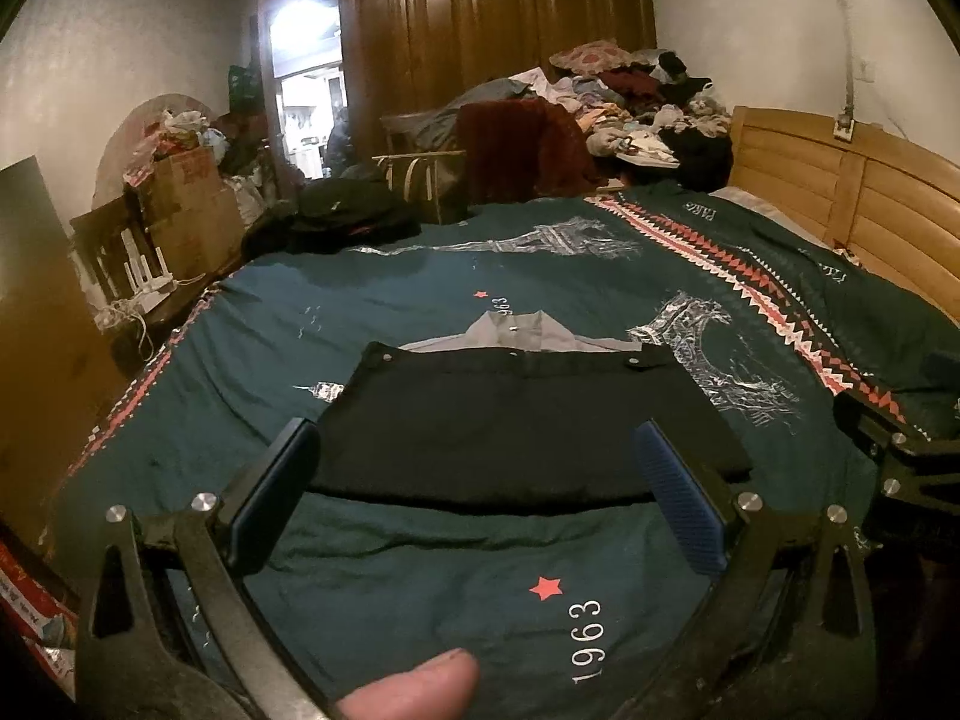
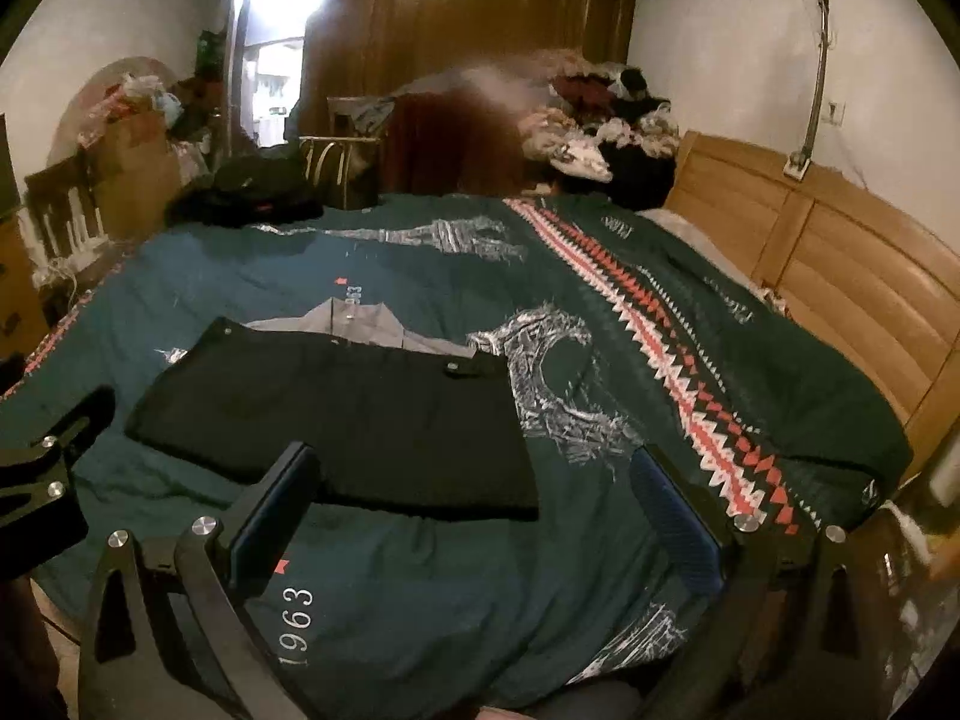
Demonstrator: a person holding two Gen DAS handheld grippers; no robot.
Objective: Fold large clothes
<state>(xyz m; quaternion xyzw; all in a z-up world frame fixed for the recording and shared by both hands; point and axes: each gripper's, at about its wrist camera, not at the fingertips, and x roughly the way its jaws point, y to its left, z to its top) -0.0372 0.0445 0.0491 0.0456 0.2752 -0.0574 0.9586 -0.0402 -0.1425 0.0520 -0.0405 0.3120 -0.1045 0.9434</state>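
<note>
Lying folded on bedspread (image 1: pixel 384 570): black garment (image 1: pixel 516 414). Left gripper (image 1: pixel 480 480) and right gripper (image 2: pixel 480 492) wide apart, empty. Fold looks finished; likely next, pinching near edge to halve again.

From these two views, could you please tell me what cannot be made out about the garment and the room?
- Black garment: its folded-under layers are hidden by its top panel in both views; type unclear.
- Grey collar: mostly covered by the black panel.
- Clothes pile: its left side is blurred in the right wrist view.
- Doorway: glare washes out what lies beyond.
- Right gripper: cut off by the left wrist view's edge.
</note>
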